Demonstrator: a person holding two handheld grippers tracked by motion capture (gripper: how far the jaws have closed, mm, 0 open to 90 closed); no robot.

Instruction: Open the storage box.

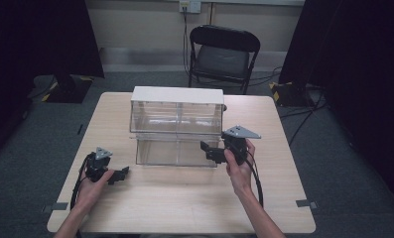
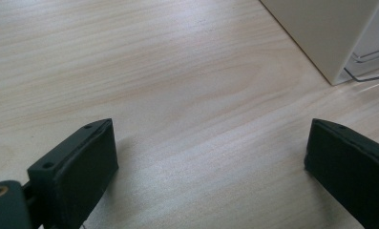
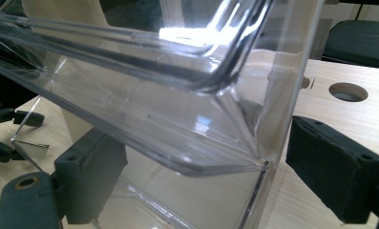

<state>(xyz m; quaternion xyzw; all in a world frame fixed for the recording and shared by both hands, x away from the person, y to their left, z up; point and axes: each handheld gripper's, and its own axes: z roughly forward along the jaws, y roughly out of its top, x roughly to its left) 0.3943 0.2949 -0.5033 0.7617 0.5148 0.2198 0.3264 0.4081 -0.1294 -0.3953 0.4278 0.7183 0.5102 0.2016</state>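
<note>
A clear plastic two-tier drawer cabinet (image 1: 177, 126) with a white top stands at the middle of the wooden table (image 1: 184, 198). My right gripper (image 1: 208, 150) is at its lower right front corner, open. In the right gripper view my right gripper (image 3: 211, 176) has the cabinet's clear side wall (image 3: 177, 95) between its jaws: the left jaw shows through the plastic, the right jaw is outside. My left gripper (image 1: 121, 173) rests low over the table left of the cabinet, open. In the left gripper view my left gripper (image 2: 211, 167) has bare wood between its jaws, and the cabinet's white corner (image 2: 321, 33) is ahead.
A black folding chair (image 1: 223, 54) stands behind the table. A round hole (image 3: 348, 91) is cut in the tabletop beyond the cabinet's right side. Dark curtains hang at both sides of the room, and cables run across the floor at the right.
</note>
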